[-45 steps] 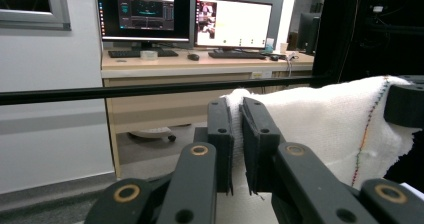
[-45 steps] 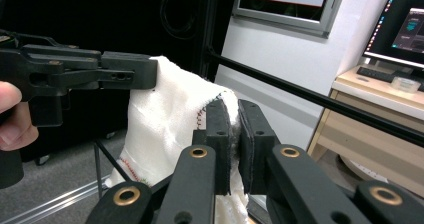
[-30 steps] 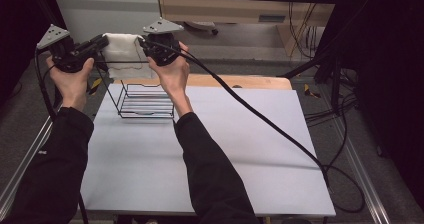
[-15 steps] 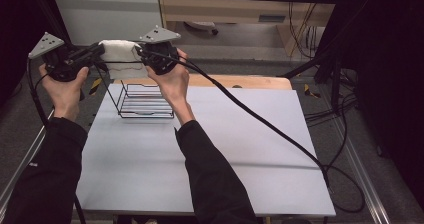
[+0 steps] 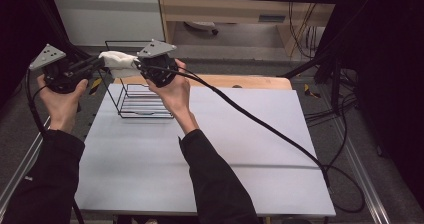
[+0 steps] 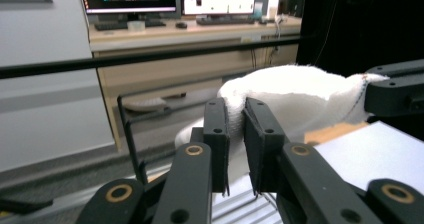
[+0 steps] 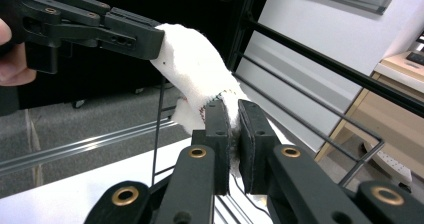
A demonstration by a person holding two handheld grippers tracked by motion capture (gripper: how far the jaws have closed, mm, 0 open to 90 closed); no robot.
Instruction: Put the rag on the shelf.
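Both tools, left (image 5: 92,64) and right (image 5: 137,64), clamped on white cloth (image 5: 119,62) above wire rack (image 5: 142,101). Soft, light, limp; best gripped at edges.

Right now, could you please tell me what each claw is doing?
Left claw: closed on one end of the white cloth.
Right claw: closed on the cloth's other end, held above the wire rack.

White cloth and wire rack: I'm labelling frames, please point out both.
white cloth (image 5: 120,62), high view, middle of the span between both tools.
wire rack (image 5: 145,106), high view, its slatted base.
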